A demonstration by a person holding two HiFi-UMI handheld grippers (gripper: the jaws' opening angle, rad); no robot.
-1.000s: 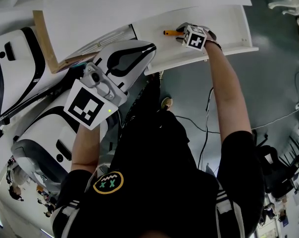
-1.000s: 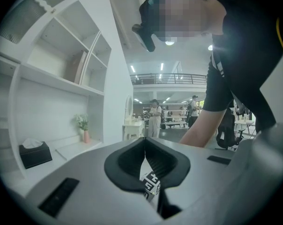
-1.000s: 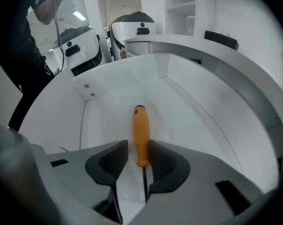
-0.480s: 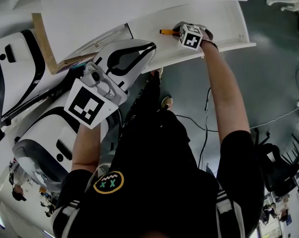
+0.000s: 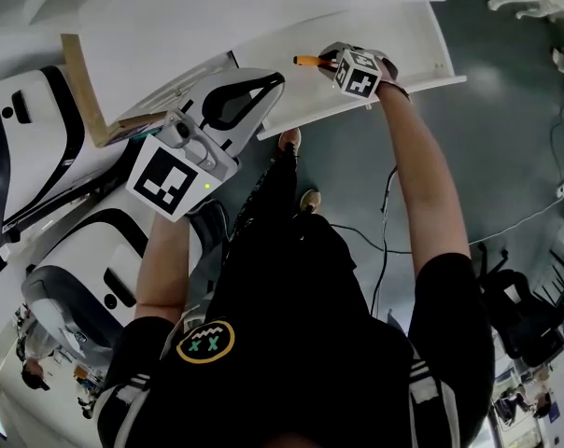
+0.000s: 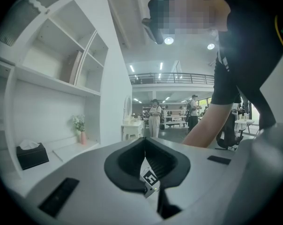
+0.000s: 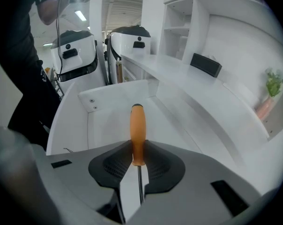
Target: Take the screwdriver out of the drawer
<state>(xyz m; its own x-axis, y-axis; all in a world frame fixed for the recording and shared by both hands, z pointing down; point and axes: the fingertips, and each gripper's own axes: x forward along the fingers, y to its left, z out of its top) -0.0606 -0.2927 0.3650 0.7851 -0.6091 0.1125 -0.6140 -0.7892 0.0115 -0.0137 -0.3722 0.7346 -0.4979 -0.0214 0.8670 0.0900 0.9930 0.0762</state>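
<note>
Currently right gripper [image 7: 137, 149] jaws, which have just been closing, are clamped on the orange handle of the screwdriver [image 7: 137, 125], its shaft running back between them. It's held over the open white drawer [image 7: 115, 93], handle pointing in. Left gripper [image 6: 145, 144] jaws together, empty, beside the drawer

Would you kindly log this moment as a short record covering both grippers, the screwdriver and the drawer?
right gripper: jaws have just been closing, now clamped on the screwdriver
screwdriver: orange handle gripped, pointing away over the drawer
drawer: open, white
left gripper: jaws together, empty
</note>
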